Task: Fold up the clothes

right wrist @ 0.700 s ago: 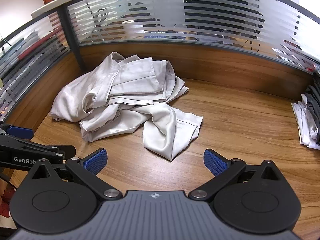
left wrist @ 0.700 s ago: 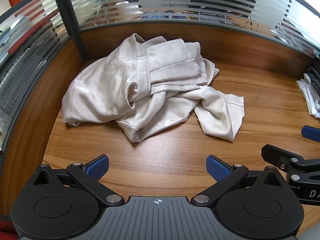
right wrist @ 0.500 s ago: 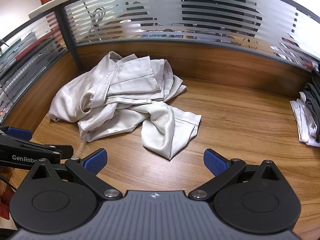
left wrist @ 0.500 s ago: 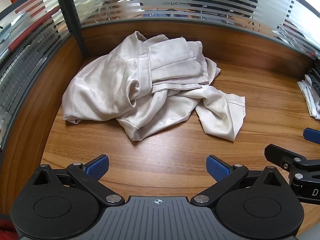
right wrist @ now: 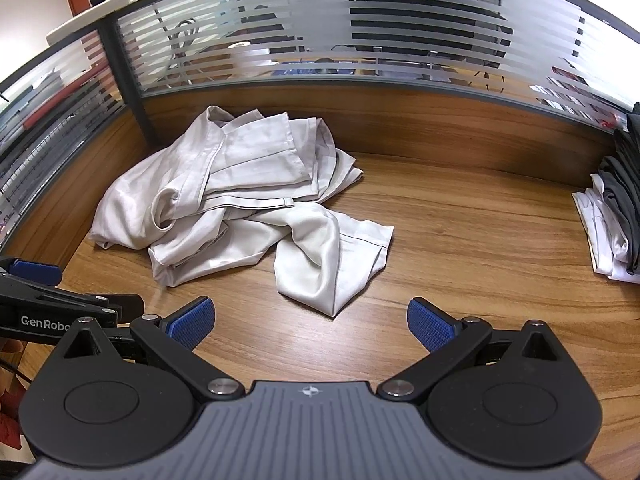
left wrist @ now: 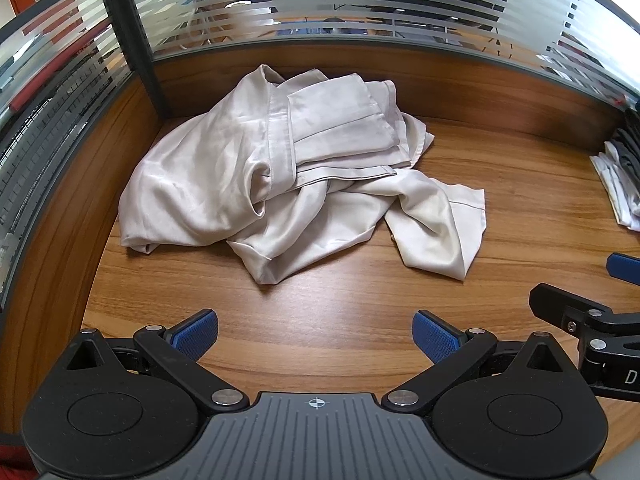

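A crumpled cream satin garment [left wrist: 288,176] [right wrist: 240,208] lies in a heap on the wooden desk [left wrist: 500,216] [right wrist: 460,232], toward the back left corner. One cuffed leg end [right wrist: 340,268] trails toward me. My left gripper [left wrist: 316,336] hangs open over bare wood, short of the heap, with nothing between its blue pads. My right gripper [right wrist: 310,326] is open too, its gap just in front of that cuffed end, apart from the cloth. Each gripper shows at the edge of the other's view.
A stack of folded white and grey clothes [right wrist: 616,216] [left wrist: 620,176] sits at the desk's right edge. Wooden partition walls topped with striped frosted glass [right wrist: 360,40] enclose the back and left. Bare wood stretches between the heap and the stack.
Both views have tilted slightly, so the garment sits a little lower in the frames. The cloth itself has not moved, and both grippers stay open.
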A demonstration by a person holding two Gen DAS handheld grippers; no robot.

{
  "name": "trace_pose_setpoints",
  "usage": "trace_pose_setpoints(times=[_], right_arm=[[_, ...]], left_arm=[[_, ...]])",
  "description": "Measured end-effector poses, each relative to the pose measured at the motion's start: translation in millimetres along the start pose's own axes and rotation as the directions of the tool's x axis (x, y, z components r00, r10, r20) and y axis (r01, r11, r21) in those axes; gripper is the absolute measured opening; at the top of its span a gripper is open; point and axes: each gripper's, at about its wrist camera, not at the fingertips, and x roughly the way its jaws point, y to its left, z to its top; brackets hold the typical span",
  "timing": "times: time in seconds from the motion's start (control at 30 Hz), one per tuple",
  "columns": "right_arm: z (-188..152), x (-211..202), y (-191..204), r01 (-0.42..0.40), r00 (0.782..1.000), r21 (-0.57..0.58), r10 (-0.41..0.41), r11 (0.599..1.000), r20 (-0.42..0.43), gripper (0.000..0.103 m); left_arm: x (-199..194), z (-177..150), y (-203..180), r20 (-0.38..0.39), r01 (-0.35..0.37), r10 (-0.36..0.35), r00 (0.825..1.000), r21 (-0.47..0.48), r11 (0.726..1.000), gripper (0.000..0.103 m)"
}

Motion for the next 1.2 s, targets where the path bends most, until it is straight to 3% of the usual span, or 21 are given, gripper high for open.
trace_pose_setpoints(times=[1.2], right_arm=[[4.7, 4.2, 1.1, -0.016, 1.000, -0.021, 0.016, 1.000, -0.021, 0.103]], left_arm=[[5.6, 2.4, -6.3, -0.029, 0.010, -0.010, 1.000, 0.017, 1.000, 0.103]])
